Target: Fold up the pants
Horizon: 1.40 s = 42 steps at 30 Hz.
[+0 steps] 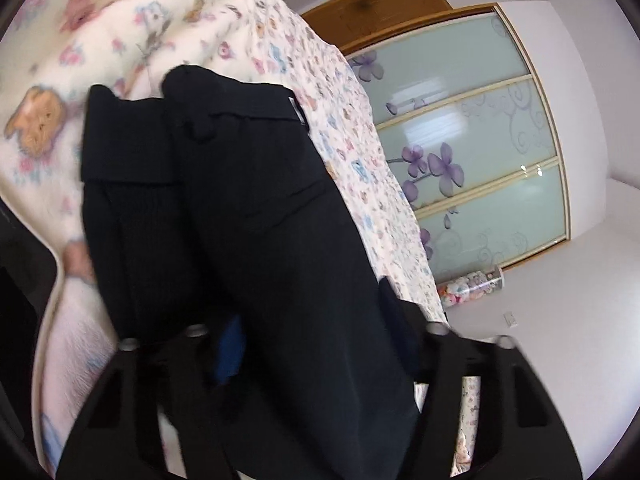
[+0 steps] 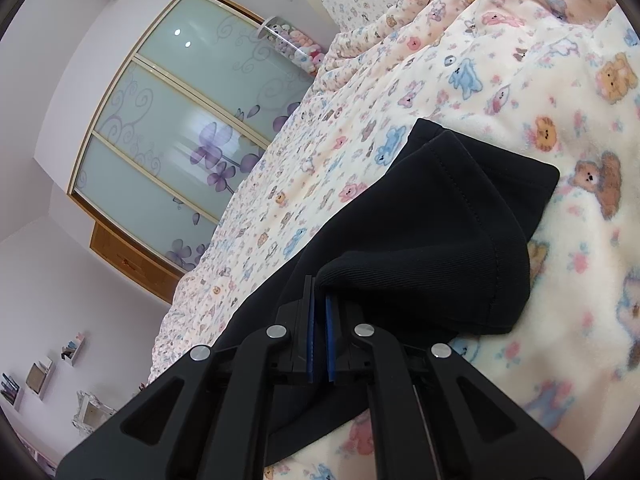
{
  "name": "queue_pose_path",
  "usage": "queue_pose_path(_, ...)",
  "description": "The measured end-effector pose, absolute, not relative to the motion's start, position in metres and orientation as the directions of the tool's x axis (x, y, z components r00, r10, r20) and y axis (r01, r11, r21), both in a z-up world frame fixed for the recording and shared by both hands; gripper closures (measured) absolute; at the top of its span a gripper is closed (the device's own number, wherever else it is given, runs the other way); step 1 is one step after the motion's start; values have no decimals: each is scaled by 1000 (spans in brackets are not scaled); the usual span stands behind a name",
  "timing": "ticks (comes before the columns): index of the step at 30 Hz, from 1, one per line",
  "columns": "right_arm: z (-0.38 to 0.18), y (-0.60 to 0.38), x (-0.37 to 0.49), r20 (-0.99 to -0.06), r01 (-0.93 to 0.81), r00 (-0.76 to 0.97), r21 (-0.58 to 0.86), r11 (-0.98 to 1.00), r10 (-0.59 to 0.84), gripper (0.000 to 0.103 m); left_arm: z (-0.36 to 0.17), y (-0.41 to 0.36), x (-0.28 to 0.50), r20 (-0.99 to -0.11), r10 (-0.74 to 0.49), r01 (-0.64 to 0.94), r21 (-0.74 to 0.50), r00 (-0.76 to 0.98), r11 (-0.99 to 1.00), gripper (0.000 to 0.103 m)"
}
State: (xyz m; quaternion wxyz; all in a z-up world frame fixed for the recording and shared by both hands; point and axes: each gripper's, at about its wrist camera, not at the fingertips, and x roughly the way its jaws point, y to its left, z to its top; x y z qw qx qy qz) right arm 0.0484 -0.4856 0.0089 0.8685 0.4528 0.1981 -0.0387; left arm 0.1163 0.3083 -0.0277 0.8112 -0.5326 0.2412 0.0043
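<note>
Right gripper (image 2: 319, 300) has its jaws pinched on a fold of the black pants (image 2: 432, 232), which drape ahead of them onto the teddy-print blanket (image 2: 580, 240). That thin bite could slip. Left gripper (image 1: 316, 328) is smothered in cloth, can't tell its jaws.

Wide bed (image 2: 304, 168) covered by a cream sheet with a small print of bears and bunnies. Spread over one side, a fluffy cream fleece blanket (image 2: 560, 264) with larger cartoon bears, bunnies and flowers in brown, pink and blue, bunched into folds toward the far end. Lying across sheet and blanket, black ribbed-knit pants (image 2: 432, 232), doubled over, hemmed cuffs stacked on the fleece.
</note>
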Motion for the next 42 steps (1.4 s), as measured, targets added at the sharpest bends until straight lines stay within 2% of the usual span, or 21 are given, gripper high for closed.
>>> queue_pose_path(1, 9, -486, 49, -379, 246, 918, 771, 587, 113, 98, -30, 310, 114, -396, -241, -271, -864, 886, 424, 78)
queue_pose_path(2, 9, -485, 48, -378, 246, 919, 773, 585, 113, 98, -30, 311, 112, -398, -235, -275, -864, 887, 422, 94)
queue_pose_path(12, 9, -487, 47, -369, 234, 921, 780, 580, 126, 98, 19, 279, 68, -426, -27, -319, -717, 904, 620, 96)
queue_pose_path(16, 9, -488, 47, -367, 232, 921, 786, 573, 130, 98, 6, 276, 66, -520, 41, -422, -642, 853, 640, 95)
queue_pose_path(18, 7, -489, 47, -371, 235, 919, 789, 567, 135, 98, -12, 278, 76, -593, 37, -478, -608, 804, 634, 92)
queue_pose_path(21, 7, -490, 46, -377, 237, 915, 792, 563, 145, 98, -13, 280, 72, -583, 41, -488, -637, 811, 597, 84)
queue_pose_path(23, 7, -492, 46, -383, 236, 910, 796, 557, 162, 98, 4, 274, 57, -540, 121, -493, -625, 833, 605, 58)
queue_pose_path(24, 6, -493, 47, -393, 244, 902, 803, 544, 176, 97, 12, 270, 52, -518, 153, -490, -613, 842, 620, 52)
queue_pose_path(26, 2, -496, 46, -409, 261, 890, 821, 508, 203, 92, 36, 252, 38, -433, 242, -468, -556, 868, 686, 32)
queue_pose_path(27, -3, -499, 45, -402, 262, 885, 847, 463, 235, 88, 45, 244, 35, -400, 250, -446, -536, 882, 716, 29)
queue_pose_path(29, -8, -504, 41, -389, 270, 884, 877, 396, 259, 82, 61, 215, 31, -317, 196, -336, -485, 928, 807, 17)
queue_pose_path(31, -12, -508, 36, -364, 261, 890, 901, 346, 276, 82, 64, 194, 39, -313, 93, -240, -472, 945, 848, 10)
queue_pose_path(34, -10, -509, 35, -354, 256, 892, 908, 332, 281, 82, 52, 168, 61, -389, -95, -120, -493, 916, 862, 10)
queue_pose_path(37, -13, -511, 36, -355, 272, 883, 921, 280, 308, 80, 38, 148, 78, -469, -159, -89, -464, 869, 881, 10)
queue_pose_path(38, -16, -512, 36, -352, 282, 879, 928, 243, 322, 61, 35, 142, 81, -486, -165, -82, -447, 858, 891, 10)
queue_pose_path(39, -21, -514, 34, -349, 298, 878, 934, 197, 328, 36, 32, 135, 84, -504, -166, -76, -425, 847, 902, 10)
queue_pose_path(40, -23, -516, 32, -341, 303, 883, 939, 165, 323, 32, 29, 129, 89, -524, -162, -70, -395, 836, 916, 10)
queue_pose_path(42, -24, -520, 30, -335, 305, 888, 942, 144, 314, 32, 23, 120, 90, -543, -158, -59, -360, 825, 931, 10)
